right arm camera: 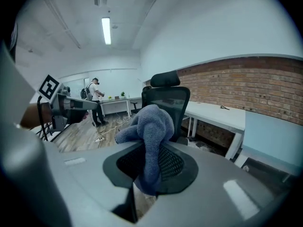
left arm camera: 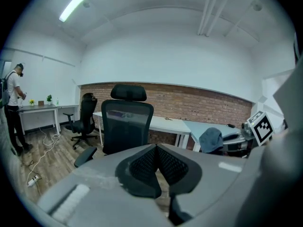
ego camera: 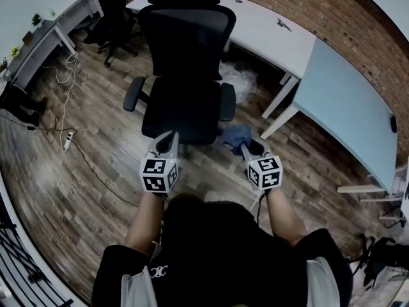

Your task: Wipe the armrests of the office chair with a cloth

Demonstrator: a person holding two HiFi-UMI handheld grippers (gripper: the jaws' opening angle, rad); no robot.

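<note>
Cloth (right arm camera: 150, 122) gripped, wiping judged not begun.
Head view: office chair (ego camera: 185, 101) at 12 o'clock, armrests (ego camera: 228, 101) clear of both grippers, both left to wipe. Left gripper view: left gripper (left arm camera: 157, 148) fingers pressed together, empty. Right gripper view: right gripper (right arm camera: 151, 174) fingers clamped on the cloth.

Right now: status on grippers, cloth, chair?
Left gripper shut, empty. Right gripper shut on blue cloth. Office chair just ahead, cloth not yet on either armrest. Nothing in between.

Bright ceiling strip lighting, fisheye-bent edges, sharp
</note>
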